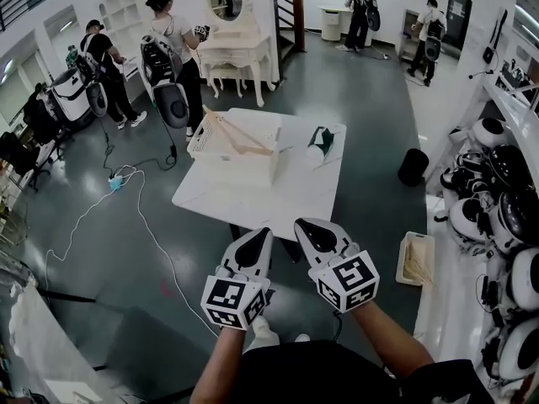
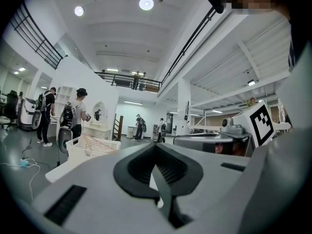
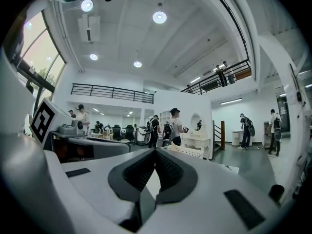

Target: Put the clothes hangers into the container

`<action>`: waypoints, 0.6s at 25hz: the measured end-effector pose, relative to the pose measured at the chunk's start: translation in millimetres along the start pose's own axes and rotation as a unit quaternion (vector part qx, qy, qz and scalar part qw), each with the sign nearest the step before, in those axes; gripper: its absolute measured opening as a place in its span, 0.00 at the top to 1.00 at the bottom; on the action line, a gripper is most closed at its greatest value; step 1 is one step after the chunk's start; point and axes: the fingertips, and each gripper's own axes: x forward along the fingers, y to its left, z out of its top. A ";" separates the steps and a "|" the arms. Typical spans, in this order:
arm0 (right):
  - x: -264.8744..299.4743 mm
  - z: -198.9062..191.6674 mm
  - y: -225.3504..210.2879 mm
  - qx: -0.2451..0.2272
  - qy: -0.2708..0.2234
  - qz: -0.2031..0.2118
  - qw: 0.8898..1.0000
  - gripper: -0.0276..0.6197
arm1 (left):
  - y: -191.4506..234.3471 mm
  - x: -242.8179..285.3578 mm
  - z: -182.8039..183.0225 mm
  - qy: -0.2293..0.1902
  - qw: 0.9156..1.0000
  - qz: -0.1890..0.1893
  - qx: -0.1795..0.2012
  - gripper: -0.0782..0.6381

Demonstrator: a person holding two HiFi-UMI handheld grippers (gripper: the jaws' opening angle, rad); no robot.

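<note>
One white basket [image 1: 234, 163] on one table [image 1: 253, 200]; wooden hangers [image 1: 242, 138] inside, count unclear. Left gripper [image 1: 262, 234] and right gripper [image 1: 303, 225] both clenched, empty, short of table.

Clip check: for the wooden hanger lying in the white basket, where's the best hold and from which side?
Probably the long wooden arm of the hanger, from above, jaws across it: it lies slanted over the open top of the basket, whose walls block the sides.

A white table [image 1: 253, 200] carries a white basket [image 1: 242, 168] and a green-and-white object [image 1: 322, 139]
</note>
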 end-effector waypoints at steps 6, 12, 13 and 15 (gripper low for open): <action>-12.9 -5.4 8.0 0.008 -0.002 0.009 1.000 0.93 | -15.9 -9.9 2.5 -0.005 1.000 0.007 0.005 0.89; -20.1 -6.4 15.7 0.008 -0.005 0.017 1.000 0.93 | -22.3 -21.4 -1.8 0.000 1.000 0.018 0.017 0.89; -21.1 -6.4 16.3 0.007 -0.005 0.018 1.000 0.93 | -22.5 -22.6 -2.7 0.000 1.000 0.019 0.017 0.89; -22.1 -6.1 17.1 0.007 -0.005 0.019 1.000 0.93 | -22.5 -24.6 -3.6 -0.001 1.000 0.020 0.016 0.89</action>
